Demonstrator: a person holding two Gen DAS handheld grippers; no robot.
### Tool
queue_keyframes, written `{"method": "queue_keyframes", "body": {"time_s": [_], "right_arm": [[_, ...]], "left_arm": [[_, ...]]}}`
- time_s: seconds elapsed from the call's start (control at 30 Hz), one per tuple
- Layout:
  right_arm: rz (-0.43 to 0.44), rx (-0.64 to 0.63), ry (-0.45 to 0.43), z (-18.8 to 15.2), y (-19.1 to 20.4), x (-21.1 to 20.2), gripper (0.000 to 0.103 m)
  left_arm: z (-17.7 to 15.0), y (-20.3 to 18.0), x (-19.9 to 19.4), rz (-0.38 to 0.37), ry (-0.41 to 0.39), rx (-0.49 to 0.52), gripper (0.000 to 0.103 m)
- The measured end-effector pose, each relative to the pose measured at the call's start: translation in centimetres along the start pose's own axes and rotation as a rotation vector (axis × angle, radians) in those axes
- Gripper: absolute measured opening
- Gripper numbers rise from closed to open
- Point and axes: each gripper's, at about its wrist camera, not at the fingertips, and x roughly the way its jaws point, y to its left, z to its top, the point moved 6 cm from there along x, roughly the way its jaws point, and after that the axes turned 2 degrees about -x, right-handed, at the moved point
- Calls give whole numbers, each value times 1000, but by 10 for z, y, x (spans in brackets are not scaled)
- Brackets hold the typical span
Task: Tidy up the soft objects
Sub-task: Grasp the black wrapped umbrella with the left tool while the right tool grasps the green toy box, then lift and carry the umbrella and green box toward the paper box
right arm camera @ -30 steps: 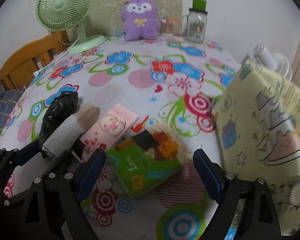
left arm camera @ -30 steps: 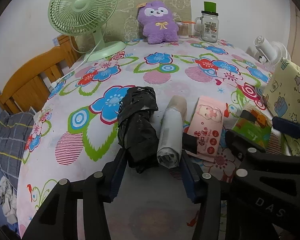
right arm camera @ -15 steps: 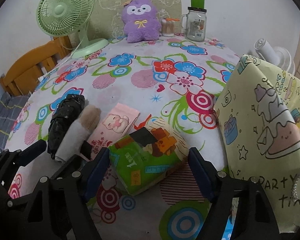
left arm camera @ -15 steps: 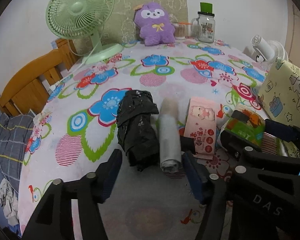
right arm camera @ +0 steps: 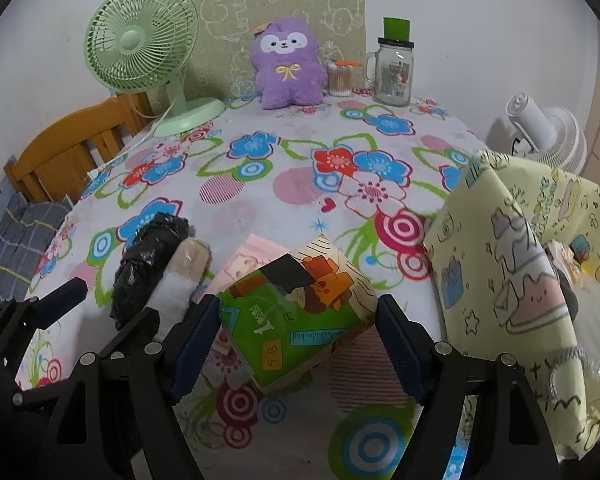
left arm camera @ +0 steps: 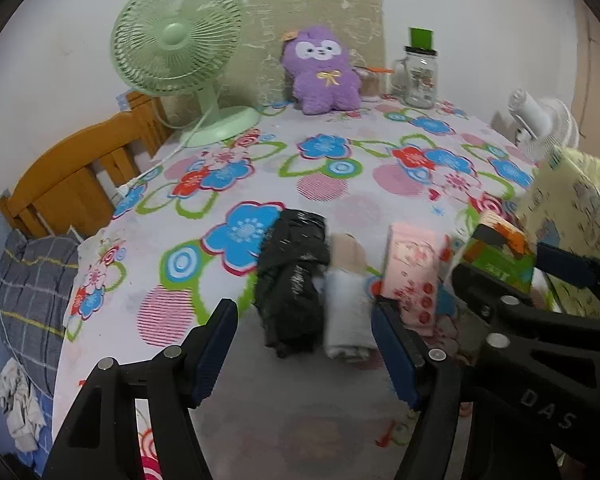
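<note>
- Green tissue pack (right arm camera: pixel 296 312) sits near the desk's (right arm camera: pixel 300 184) near edge, clamped between the right tongs (right arm camera: pixel 296 344).
- Left tongs (left arm camera: pixel 304 344) gape wide, holding nothing; the black roll (left arm camera: pixel 292 276) and white roll (left arm camera: pixel 346 308) lie touching just ahead.
- Pink pack (left arm camera: pixel 414 272) lies between the rolls and green pack.

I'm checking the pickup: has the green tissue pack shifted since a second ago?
Yes. In the right wrist view the green tissue pack has tipped up off the tablecloth, sitting higher against the pink pack, squeezed by the right hand-held gripper.
</note>
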Motion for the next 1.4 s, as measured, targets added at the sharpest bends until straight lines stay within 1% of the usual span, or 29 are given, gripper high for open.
{"method": "queue_keyframes", "body": {"time_s": [0.07,0.27,0.33,0.4,0.43,0.5,0.57,0.63,0.93,1.07,1.4], "right_arm": [[-1,-2,-7,4,2,0,80],[0,-17,-8,16,11,11,80],[2,-20,0,18,13,16,80],[3,-26,9,18,15,22,80],[4,-26,11,18,16,23,80],[5,-25,19,17,16,27,80],[4,-29,25,16,17,29,80],[7,-25,25,16,17,29,80],[8,-15,-5,14,11,10,80],[5,-14,-26,13,8,-2,80],[6,-2,-63,6,-3,-33,80]], "left_arm": [[3,4,2,-9,3,-17,64],[10,7,18,-14,27,-16,63],[11,9,22,-14,36,-19,61],[11,10,28,-24,49,-28,53],[10,11,29,-29,53,-32,51],[10,10,32,-32,57,-31,40],[9,10,34,-30,60,-26,33],[9,9,32,-32,55,-24,30],[9,0,13,-38,25,-24,29],[9,-10,-2,-51,2,-10,29],[7,-27,-28,-66,-28,0,29]]}}
